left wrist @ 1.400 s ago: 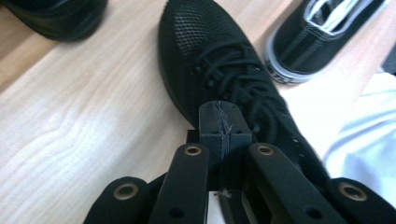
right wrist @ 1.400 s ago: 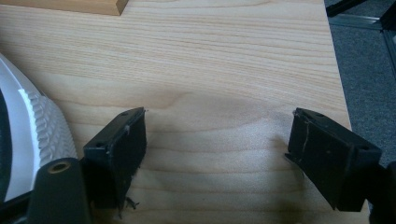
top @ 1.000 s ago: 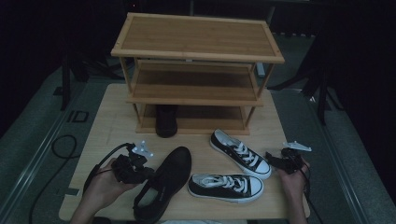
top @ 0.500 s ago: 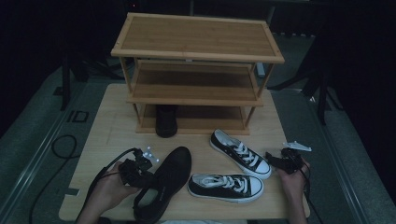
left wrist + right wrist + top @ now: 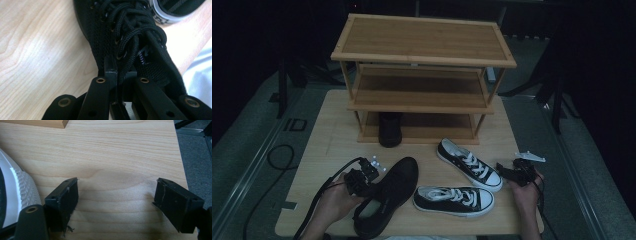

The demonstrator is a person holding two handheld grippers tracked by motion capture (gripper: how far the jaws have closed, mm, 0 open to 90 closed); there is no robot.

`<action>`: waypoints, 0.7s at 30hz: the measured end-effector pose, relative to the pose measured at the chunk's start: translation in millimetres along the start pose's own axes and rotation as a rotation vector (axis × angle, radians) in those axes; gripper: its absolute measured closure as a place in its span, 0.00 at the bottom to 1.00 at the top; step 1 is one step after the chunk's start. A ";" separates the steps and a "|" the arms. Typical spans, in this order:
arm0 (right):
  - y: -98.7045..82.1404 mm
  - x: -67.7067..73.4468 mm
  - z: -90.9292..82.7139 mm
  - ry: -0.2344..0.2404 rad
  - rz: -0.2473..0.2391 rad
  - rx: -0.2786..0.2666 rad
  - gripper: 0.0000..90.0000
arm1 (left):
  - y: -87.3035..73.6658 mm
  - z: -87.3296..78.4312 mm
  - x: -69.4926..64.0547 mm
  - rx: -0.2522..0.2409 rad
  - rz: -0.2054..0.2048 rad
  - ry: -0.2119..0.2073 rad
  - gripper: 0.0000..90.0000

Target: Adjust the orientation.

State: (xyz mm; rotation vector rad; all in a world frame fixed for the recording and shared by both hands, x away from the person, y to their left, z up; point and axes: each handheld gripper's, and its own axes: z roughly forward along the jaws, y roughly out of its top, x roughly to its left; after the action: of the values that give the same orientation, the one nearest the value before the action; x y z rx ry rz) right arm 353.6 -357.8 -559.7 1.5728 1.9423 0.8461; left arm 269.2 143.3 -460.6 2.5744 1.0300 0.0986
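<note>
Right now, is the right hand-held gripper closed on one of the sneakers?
No, the right hand-held gripper has its jaws spread wide over bare wooden table, with the white-toed sneaker off to one side, untouched.

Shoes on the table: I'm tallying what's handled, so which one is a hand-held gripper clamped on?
The all-black shoe at the left; the left hand-held gripper is shut on its laced upper. The two black-and-white sneakers lie untouched, and the right hand-held gripper is open beside them.
</note>
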 end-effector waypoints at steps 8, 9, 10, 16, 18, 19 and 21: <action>0.0 0.0 0.0 0.001 0.000 0.000 0.21 | 5.6 3.8 25.5 -0.089 -0.063 -0.085 0.97; 0.0 -0.1 0.0 0.001 -0.001 0.000 0.21 | 7.6 4.3 26.7 -0.093 -0.063 -0.080 0.97; 0.0 0.0 0.0 0.001 0.000 0.000 0.21 | 9.8 4.7 27.6 -0.096 -0.066 -0.074 0.97; 0.1 -0.1 0.0 0.001 -0.001 0.000 0.21 | 28.3 6.6 34.3 -0.107 -0.068 -0.066 0.97; 0.1 -0.1 0.1 0.002 -0.001 0.000 0.21 | 35.2 7.2 37.0 -0.114 -0.070 -0.060 0.97; 0.1 0.0 0.1 0.002 -0.001 0.000 0.21 | 38.7 7.2 38.6 -0.117 -0.073 -0.054 0.97; 0.1 -0.1 0.1 0.002 -0.001 0.000 0.21 | 45.4 7.2 41.8 -0.132 -0.082 -0.055 0.97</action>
State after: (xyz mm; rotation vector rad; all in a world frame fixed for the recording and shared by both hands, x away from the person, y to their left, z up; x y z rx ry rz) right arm 353.8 -357.8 -559.7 1.5711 1.9440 0.8477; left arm 330.9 139.2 -454.0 2.4008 1.0697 0.0709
